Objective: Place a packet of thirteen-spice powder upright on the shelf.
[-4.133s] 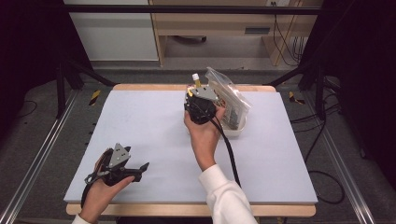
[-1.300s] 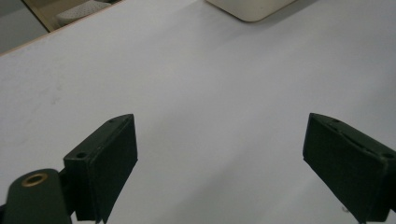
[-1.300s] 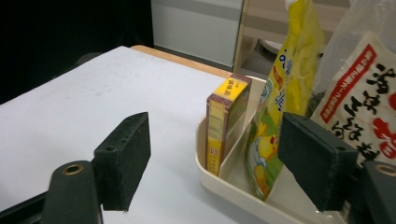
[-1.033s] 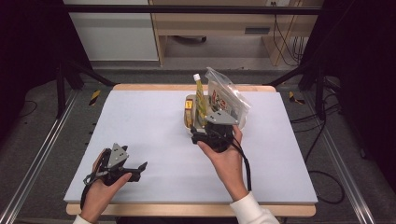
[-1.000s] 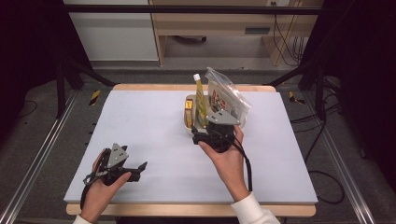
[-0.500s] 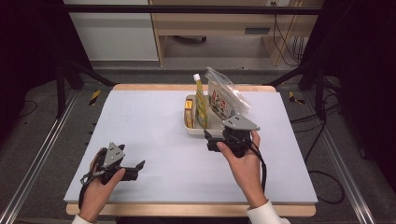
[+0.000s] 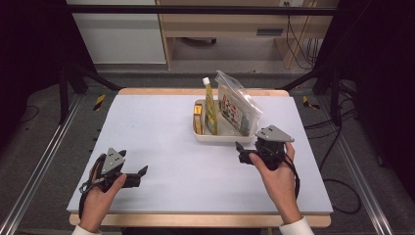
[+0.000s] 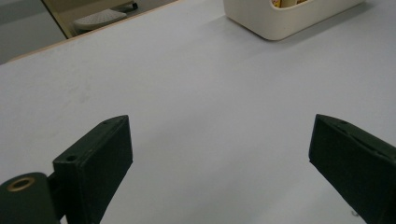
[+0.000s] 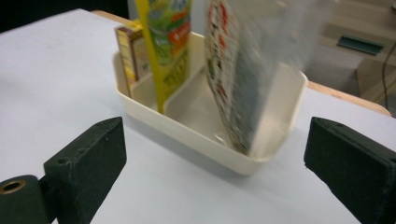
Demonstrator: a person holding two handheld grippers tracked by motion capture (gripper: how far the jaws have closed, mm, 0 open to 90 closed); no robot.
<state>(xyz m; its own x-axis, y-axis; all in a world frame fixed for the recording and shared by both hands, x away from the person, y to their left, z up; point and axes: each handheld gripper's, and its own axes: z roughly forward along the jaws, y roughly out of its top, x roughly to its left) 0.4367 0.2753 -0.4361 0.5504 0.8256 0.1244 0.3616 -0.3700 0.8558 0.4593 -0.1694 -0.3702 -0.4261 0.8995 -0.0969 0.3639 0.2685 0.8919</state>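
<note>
White table (image 7: 161, 127), cream bin (image 7: 222, 137), pouches, cables

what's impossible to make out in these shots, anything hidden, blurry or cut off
- Print on the clear plastic bag standing in the cream plastic tray: blurred in the right gripper view, too small in the high view.
- Top of the tall yellow-green pouch: cut off by the upper edge of the right gripper view.
- Small yellow box: label too small in the high view.
- Tray contents in the left gripper view: cut off by the top edge.
</note>
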